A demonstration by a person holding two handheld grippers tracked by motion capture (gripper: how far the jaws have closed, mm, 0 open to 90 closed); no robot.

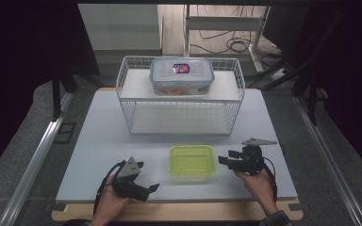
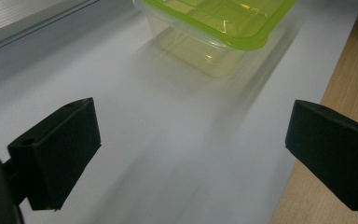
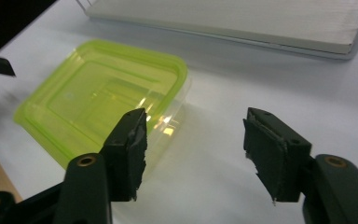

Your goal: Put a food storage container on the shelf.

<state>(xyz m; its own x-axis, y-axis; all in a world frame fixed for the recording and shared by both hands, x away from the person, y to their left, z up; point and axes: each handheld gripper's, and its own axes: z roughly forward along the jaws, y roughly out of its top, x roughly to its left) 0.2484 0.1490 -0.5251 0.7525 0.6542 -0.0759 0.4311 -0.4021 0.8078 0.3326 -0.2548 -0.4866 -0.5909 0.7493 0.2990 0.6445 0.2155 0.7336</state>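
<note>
The green-lidded container (image 1: 192,162) is sitting on the white table surface (image 1: 99,141), near the front edge, and serves as the reference point here.

The high view is showing the whole layout. The left gripper (image 1: 152,189) is lying to the left of the container, held by the left hand (image 1: 111,200), with its jaws pointing toward the container. The right gripper (image 1: 222,158) is lying just to the right of the container, held by the right hand (image 1: 257,181), with its jaws pointing toward the container's right side. A white wire rack (image 1: 179,96) is standing behind the container, and a clear blue-lidded box (image 1: 182,75) is resting on the rack's upper shelf.

The left gripper view is showing the left gripper (image 2: 191,154) with its jaws spread wide and holding nothing; bare table is lying between them. The container (image 2: 219,32) is appearing ahead of the jaws, apart from them, with its far part cut off by the top edge of the picture. Parts of this view are looking smeared.

The right gripper view is showing the right gripper (image 3: 193,154) with its jaws also open and empty. One jaw is overlapping the container's (image 3: 98,100) near corner in the picture; whether it is touching cannot be told. The rack's lower shelf (image 3: 242,21) is appearing beyond the container.

Nothing is standing between either gripper and the container.
</note>
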